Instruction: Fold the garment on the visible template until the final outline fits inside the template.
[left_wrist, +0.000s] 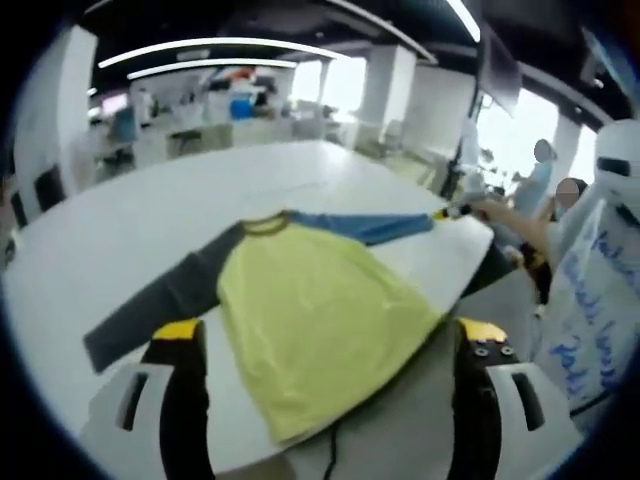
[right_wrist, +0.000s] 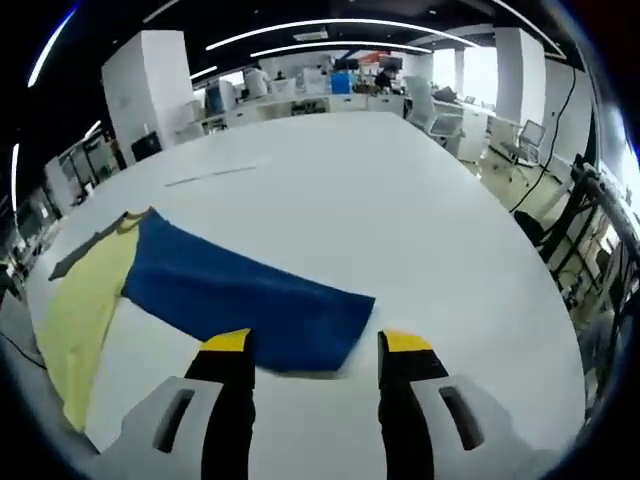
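Garment (left_wrist: 315, 315): long-sleeved shirt, yellow body, one dark grey sleeve (left_wrist: 160, 300), one blue sleeve (left_wrist: 375, 227). Lies flat on the white tabletop (left_wrist: 150, 220). No template outline can be made out.

Left gripper view. Left tongs (left_wrist: 330, 400) spread, holding nothing, hovering near the hem. Yellow body between the jaws and beyond, toward 12 o'clock. Grey sleeve runs out to 9 o'clock, its cuff just beside the left jaw. Blue sleeve reaches to 1 o'clock, where the other gripper (left_wrist: 455, 212), held by a person's hand, meets its cuff. People stand past the tabletop edge at 2 o'clock.

Right gripper view. Right tongs (right_wrist: 315, 355) spread, yellow-tipped jaws either side of the blue sleeve's (right_wrist: 240, 295) cuff end; cloth lies just ahead at 12 o'clock, not pinched. Yellow body (right_wrist: 85, 310) at 9 o'clock. Bare tabletop (right_wrist: 400, 200) from 12 to 3 o'clock.

Step in hand, as judged: taking the blue cuff to fold the sleeve inward. Advice: slide the lower jaw under the cuff edge, close on both layers, lift low, carry across the body without dragging the shirt.
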